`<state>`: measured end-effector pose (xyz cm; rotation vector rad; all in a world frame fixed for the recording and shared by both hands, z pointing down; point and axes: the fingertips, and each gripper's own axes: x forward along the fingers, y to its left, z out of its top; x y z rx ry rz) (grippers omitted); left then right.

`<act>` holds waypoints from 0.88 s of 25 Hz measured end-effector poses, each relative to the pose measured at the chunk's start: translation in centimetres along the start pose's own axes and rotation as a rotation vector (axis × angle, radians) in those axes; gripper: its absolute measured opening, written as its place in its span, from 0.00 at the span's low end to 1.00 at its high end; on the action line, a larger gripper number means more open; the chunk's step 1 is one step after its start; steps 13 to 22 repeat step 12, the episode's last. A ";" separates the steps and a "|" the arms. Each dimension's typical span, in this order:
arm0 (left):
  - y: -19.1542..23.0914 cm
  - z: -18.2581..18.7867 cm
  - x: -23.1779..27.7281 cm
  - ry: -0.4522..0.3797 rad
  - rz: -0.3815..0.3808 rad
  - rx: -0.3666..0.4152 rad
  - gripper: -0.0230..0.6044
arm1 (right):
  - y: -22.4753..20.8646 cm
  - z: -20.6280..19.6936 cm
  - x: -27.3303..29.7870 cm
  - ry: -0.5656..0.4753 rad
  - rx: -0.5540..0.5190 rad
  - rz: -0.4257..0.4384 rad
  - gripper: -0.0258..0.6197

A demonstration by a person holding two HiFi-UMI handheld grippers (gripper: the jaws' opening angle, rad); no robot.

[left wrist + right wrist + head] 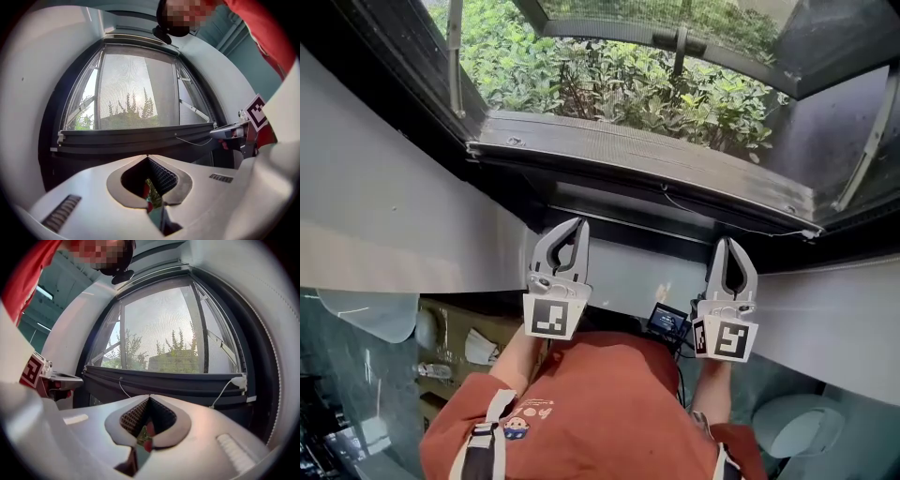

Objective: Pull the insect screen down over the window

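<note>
The insect screen's mesh (136, 84) (164, 329) fills the window opening, and trees show through it. Its dark bottom bar (642, 159) (136, 137) (164, 380) lies low across the frame, with a thin white cord (712, 217) (224, 391) trailing from it. My left gripper (579, 225) (148, 158) is shut and empty, level, just short of the bar's left half. Short of the bar's right half is my right gripper (727, 244) (150, 398), also shut with nothing in it. Neither touches the bar. Each gripper shows at the edge of the other's view.
White wall panels flank the window at left (394, 216) and right (834, 319). Metal stays (455, 56) (867, 150) hold the outer sash open over shrubs. The person's red shirt (600, 403) fills the bottom of the head view; a small device (667, 321) sits between the grippers.
</note>
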<state>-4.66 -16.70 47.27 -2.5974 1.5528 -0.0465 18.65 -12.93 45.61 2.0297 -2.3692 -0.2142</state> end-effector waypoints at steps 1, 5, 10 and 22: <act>0.0 0.0 0.0 0.001 -0.001 -0.001 0.04 | 0.0 0.1 0.0 -0.001 -0.004 0.000 0.05; -0.1 0.2 -0.1 -0.006 -0.003 0.002 0.04 | 0.0 0.2 -0.1 0.000 -0.015 -0.002 0.05; -0.2 0.2 -0.3 -0.007 -0.004 -0.001 0.04 | 0.2 0.0 -0.3 0.003 -0.018 0.000 0.05; -0.3 0.2 -0.4 -0.010 -0.003 -0.001 0.04 | 0.3 0.0 -0.4 0.001 -0.007 0.005 0.05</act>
